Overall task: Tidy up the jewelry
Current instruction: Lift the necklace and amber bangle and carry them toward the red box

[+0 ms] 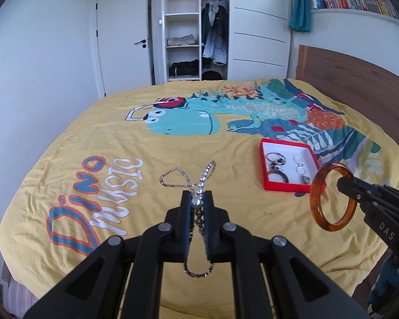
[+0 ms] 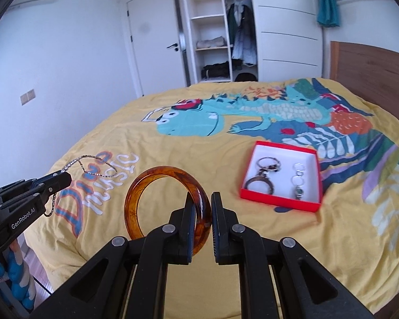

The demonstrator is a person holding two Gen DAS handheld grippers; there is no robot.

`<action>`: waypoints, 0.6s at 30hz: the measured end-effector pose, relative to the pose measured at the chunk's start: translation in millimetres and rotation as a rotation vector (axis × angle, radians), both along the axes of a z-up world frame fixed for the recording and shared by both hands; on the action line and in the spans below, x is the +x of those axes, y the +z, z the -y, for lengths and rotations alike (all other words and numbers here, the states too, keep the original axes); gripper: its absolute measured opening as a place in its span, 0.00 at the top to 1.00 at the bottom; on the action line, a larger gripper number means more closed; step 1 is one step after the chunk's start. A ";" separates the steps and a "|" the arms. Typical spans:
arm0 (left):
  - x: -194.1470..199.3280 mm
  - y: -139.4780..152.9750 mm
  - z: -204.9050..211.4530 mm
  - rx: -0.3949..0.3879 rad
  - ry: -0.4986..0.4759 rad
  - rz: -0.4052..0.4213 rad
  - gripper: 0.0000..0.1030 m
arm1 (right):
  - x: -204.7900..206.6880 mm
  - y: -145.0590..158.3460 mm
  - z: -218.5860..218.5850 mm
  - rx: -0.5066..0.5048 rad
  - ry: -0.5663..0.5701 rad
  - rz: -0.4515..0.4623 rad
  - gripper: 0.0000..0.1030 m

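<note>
above the yellow bed, my left hand-held gripper is clenched on a silver chain. one loop of it sticks out past the fingertips and the other end hangs down between the fingers. my right hand-held gripper is grasping an amber bangle by its right rim, with the ring standing upright and open toward the camera. in the left wrist view the bangle sits in the air just in front of the near corner of the red box. the box lies on the bed, to the right of both grippers, its white inside holding a dark keyring piece on the left and a pale linked piece on the right, lying apart from each other. the bedspread shows a blue dinosaur and the words "dino music". beyond the bed stand an open wardrobe with clothes, a white door and a wooden headboard.
</note>
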State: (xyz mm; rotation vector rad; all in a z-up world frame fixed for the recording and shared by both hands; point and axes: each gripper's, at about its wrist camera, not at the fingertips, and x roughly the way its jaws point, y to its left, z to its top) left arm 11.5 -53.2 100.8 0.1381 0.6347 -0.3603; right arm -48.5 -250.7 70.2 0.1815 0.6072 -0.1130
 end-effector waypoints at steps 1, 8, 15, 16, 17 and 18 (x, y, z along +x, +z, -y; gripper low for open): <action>-2.0 1.6 7.4 0.005 -0.009 0.003 0.93 | -2.5 0.7 6.1 0.005 -0.007 0.003 0.89; -7.0 3.8 58.3 0.042 -0.059 -0.009 0.92 | -16.3 0.4 50.8 0.025 -0.072 0.018 0.89; -6.0 1.3 102.6 0.083 -0.114 -0.021 0.92 | -24.7 -13.6 93.9 0.052 -0.142 0.012 0.89; -5.2 0.8 109.8 0.090 -0.123 -0.022 0.92 | -25.4 -15.5 99.3 0.056 -0.150 0.010 0.89; -4.9 0.2 117.8 0.098 -0.134 -0.022 0.92 | -26.2 -18.0 106.2 0.061 -0.162 0.009 0.89; -4.5 0.0 122.5 0.102 -0.140 -0.023 0.92 | -26.9 -19.2 110.6 0.063 -0.169 0.009 0.89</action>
